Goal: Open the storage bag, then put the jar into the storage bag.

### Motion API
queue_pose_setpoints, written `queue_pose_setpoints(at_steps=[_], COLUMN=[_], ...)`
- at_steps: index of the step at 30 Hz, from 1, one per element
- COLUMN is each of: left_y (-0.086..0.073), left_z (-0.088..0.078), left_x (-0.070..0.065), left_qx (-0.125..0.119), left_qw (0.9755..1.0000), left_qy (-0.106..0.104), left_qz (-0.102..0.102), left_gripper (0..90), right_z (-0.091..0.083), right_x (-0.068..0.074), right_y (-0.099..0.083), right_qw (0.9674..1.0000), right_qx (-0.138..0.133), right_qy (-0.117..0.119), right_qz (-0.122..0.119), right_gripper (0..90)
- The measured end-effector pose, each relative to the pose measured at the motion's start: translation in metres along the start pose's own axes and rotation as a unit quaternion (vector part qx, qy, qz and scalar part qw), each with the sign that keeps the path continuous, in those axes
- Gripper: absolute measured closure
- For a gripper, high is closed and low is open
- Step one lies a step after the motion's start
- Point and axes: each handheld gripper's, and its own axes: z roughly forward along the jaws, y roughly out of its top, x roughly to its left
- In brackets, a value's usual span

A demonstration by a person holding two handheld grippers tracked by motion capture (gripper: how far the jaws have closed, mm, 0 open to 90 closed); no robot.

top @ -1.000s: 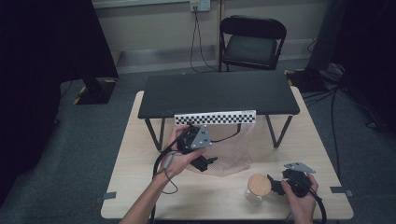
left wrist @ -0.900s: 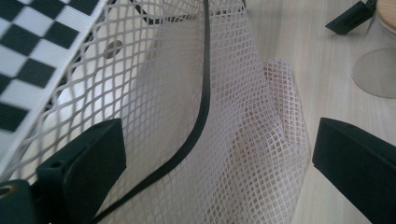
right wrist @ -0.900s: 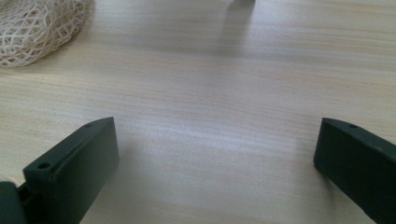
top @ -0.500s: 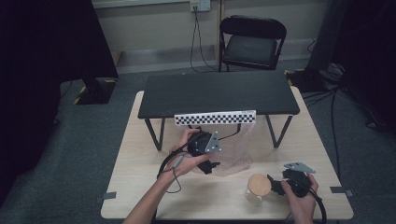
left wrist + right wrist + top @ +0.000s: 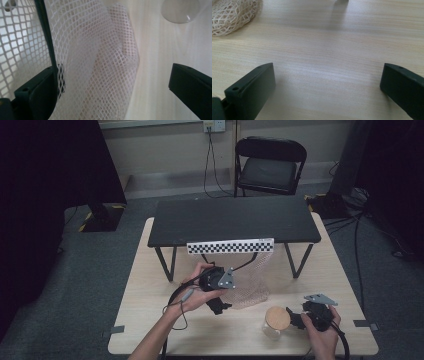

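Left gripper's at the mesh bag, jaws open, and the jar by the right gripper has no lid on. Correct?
Not quite. The jar has a lid on it: the high view shows a tan lid closing its top. The rest holds: the left gripper is at the mesh bag with jaws open, and the jar stands beside the right gripper.
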Motion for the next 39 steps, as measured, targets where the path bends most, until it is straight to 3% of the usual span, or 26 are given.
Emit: queue_pose_setpoints(at_steps=[4,9,15,23,39], left_y=[-0.001,0.002,0.008,0.008,0.005], left_z=[-0.007,-0.018,-0.027,-0.039,-0.04], left_x=[-0.003,-0.008,-0.015,-0.013,-0.011], left_qx=[-0.014,-0.021,-0.019,-0.046,-0.048], left_qw=[0.9997,0.9989,0.999,0.9964,0.9951], left_qy=[-0.02,-0.042,-0.041,-0.071,-0.086], left_qz=[-0.01,-0.006,-0.006,-0.006,-0.005], left_gripper=[0.5,0.5,0.5,0.5,0.5], right_z=[0.0,0.0,0.0,0.0,-0.001], right_x=[0.0,0.0,0.0,0.0,-0.001], right_y=[0.0,0.0,0.0,0.0,0.0], right_qw=[1.0,1.0,1.0,1.0,1.0], right_qx=[0.0,0.0,0.0,0.0,0.0], right_qy=[0.0,0.0,0.0,0.0,0.007], right_qz=[0.0,0.0,0.0,0.0,-0.001], right_gripper=[0.0,0.0,0.0,0.0,0.0])
